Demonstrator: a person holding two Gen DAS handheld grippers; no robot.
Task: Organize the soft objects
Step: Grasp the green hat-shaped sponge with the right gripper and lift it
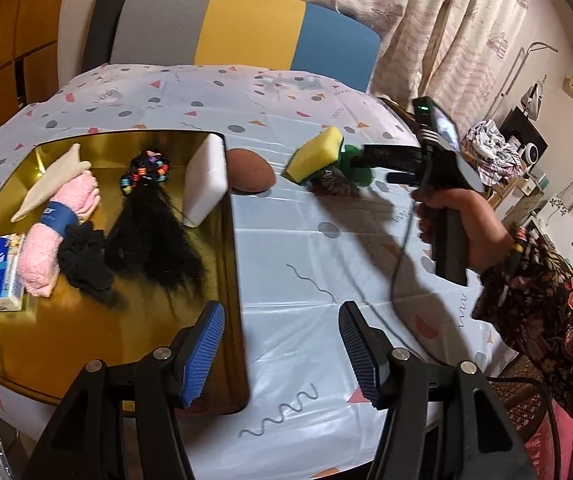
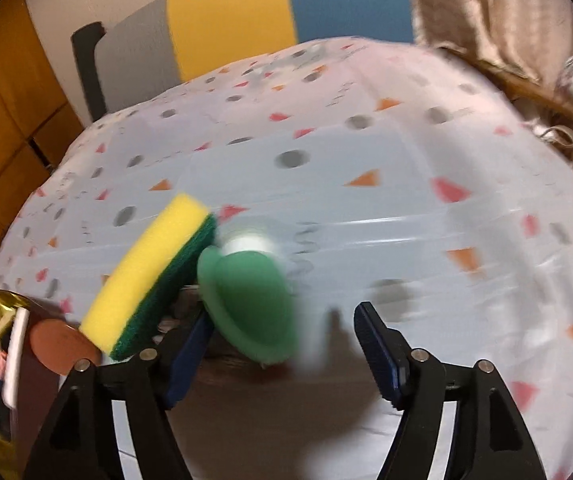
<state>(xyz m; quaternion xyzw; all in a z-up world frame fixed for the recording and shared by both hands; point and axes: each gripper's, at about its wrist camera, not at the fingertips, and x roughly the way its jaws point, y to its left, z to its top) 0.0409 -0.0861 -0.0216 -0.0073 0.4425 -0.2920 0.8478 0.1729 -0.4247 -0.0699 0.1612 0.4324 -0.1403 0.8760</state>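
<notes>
The right gripper [image 2: 282, 344] is being held with its jaws spread, nothing pinched. The green puff [image 2: 248, 306] is lying between its fingers, against the left one; the yellow sponge [image 2: 154, 272] is leaning just beyond that finger. The puff should be centred before closing, so the sponge is not being caught. The left gripper [image 1: 280, 354] is likewise spread, over the gold tray [image 1: 86, 340] edge.

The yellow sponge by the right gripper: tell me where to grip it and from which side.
Grip the sponge across its flat faces, one finger on the yellow foam and one on the dark green scrub layer, coming from the right gripper's own side. It sits tilted, propped against the green hat, so its near lower end is exposed; the jaws stand open.
</notes>
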